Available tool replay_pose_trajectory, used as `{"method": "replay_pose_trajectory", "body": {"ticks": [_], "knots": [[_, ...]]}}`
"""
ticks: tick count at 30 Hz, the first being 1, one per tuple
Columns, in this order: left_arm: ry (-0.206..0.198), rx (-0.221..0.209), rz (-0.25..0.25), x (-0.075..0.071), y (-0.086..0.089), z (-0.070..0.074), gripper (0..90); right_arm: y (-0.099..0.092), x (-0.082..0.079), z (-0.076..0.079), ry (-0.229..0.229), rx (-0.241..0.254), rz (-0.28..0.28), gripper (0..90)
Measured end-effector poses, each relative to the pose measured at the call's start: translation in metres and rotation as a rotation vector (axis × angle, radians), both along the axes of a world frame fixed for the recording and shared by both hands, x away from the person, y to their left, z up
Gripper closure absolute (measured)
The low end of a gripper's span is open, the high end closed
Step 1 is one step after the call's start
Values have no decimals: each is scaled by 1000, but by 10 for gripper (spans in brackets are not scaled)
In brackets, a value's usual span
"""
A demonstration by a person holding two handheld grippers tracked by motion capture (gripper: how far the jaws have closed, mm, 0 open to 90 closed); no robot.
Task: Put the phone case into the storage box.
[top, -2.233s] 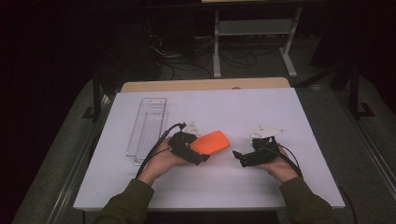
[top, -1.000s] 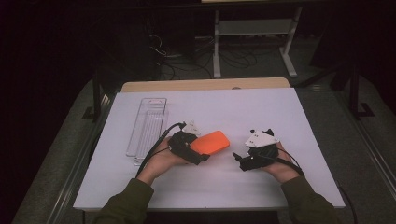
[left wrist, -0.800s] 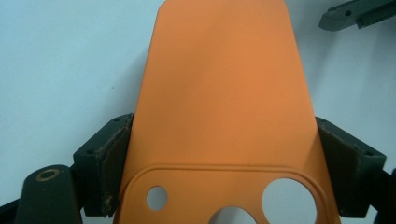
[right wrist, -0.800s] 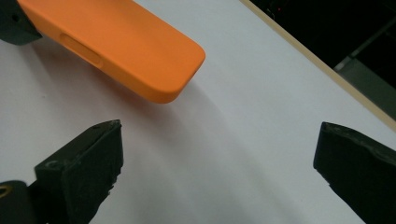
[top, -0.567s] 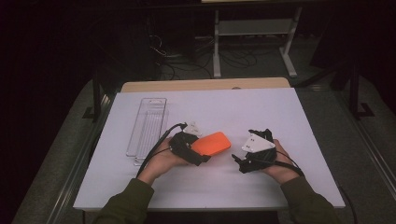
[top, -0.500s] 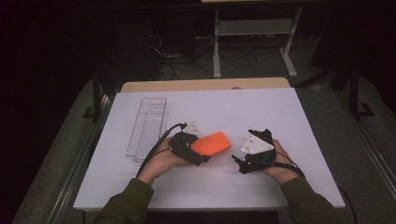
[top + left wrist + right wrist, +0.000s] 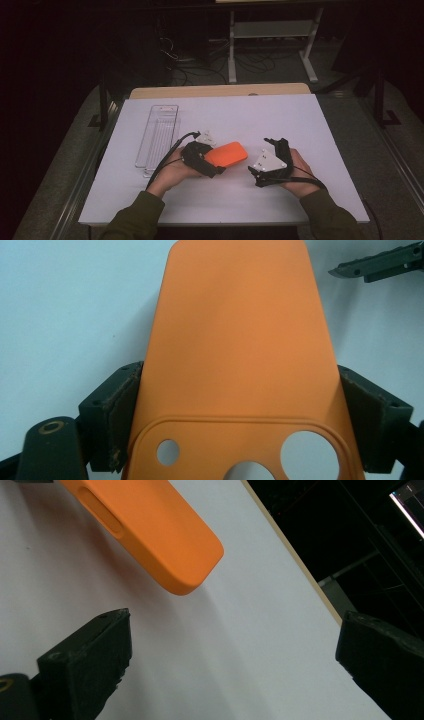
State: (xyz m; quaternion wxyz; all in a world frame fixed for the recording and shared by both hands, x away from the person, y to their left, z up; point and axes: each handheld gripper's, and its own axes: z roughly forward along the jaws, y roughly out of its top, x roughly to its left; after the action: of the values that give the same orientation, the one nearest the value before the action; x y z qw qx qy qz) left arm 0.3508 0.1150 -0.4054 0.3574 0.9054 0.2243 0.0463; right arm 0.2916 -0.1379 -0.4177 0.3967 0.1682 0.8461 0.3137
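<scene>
Clear plastic tray sits far left on the white tabletop, empty as far as the high view tells, well apart from the hands. Left gripper is just right of it, near the tabletop's middle, fingers clamped on the two long edges of the orange phone case at its camera-cutout end. Case sticks out to the right and far, back face up, held about level just above the tabletop. Right gripper is to the right of the case, apart from it, fingers spread wide with nothing between them; the case's free rounded corner lies ahead of them, not touched.

Step in hand looks like a handover or a two-handed hold. To do it well: keep the left clamp steady and level, bring the right gripper in along the free end, line both fingers on opposite long edges, clear of the side button ridge, close squarely. The case is soft and will likely flex, so grip lightly, and release left only after right is firm.
</scene>
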Motion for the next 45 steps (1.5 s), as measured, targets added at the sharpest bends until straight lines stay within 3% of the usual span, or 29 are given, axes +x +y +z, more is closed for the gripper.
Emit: {"method": "replay_pose_trajectory", "body": {"ticks": [10,22,26,30,31,35,37,40,45], "knots": [[-3,-13,9,0,2,3,156,4,-3,-1,-69,-66,10,9],[-7,-42,24,-1,2,3,157,9,-6,-2,-137,-103,9,8],[-3,-33,19,-2,1,4,156,10,-7,-3,-167,-171,27,9],[-8,-28,11,-1,1,4,157,12,-8,-4,-186,-191,36,9],[-9,-33,12,-1,2,4,157,13,-7,-5,-210,-220,52,9],[-6,-33,13,-1,3,6,157,16,-8,-8,-220,-217,40,8],[-2,-26,11,-1,3,5,156,17,-8,-9,-244,-274,63,9],[-3,-35,18,-2,2,4,157,18,-10,-9,-252,-286,66,8],[-7,-14,6,0,3,5,157,20,-12,-11,-272,-295,64,8]]}}
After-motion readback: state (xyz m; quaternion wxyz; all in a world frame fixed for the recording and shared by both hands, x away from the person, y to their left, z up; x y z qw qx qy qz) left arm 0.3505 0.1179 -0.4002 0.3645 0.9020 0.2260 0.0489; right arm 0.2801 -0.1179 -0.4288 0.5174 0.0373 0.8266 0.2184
